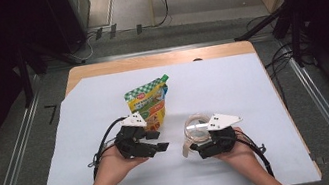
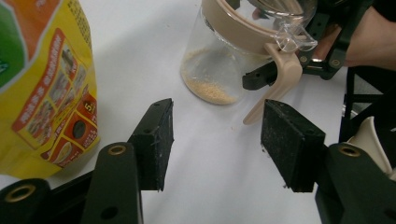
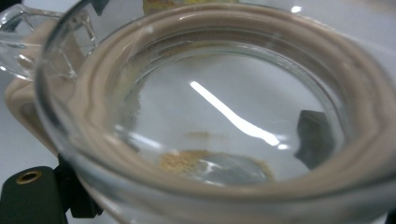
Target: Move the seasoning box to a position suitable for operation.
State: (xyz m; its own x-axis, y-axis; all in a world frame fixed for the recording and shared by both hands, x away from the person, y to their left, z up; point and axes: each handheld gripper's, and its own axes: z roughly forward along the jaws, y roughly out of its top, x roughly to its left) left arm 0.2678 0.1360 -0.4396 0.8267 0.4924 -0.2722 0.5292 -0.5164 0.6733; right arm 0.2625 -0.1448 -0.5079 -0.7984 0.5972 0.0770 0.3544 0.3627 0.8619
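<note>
- Jar (image 1: 198, 128): clear glass with a beige seal ring and beige latch lever; it stands upright on the white sheet (image 1: 253, 88) covering the desk, near the front edge.
- Jar contents: a thin layer of tan granules (image 2: 210, 91) covers part of the bottom; the rest of the jar is empty. In the right gripper view the granules (image 3: 187, 161) show through the glass lid.
- Pouch (image 1: 149, 104): yellow, green and orange printed pack with a green corner cap; it lies just left of the jar and slightly farther back. Its contents cannot be seen.
- Right tongs (image 1: 201, 148): at the near side of the jar, against its wall. Whether they clamp the jar cannot be told.
- Left tongs (image 2: 217, 140): apart, with nothing between them; they point at the jar from its left, with the pouch just beside them.
</note>
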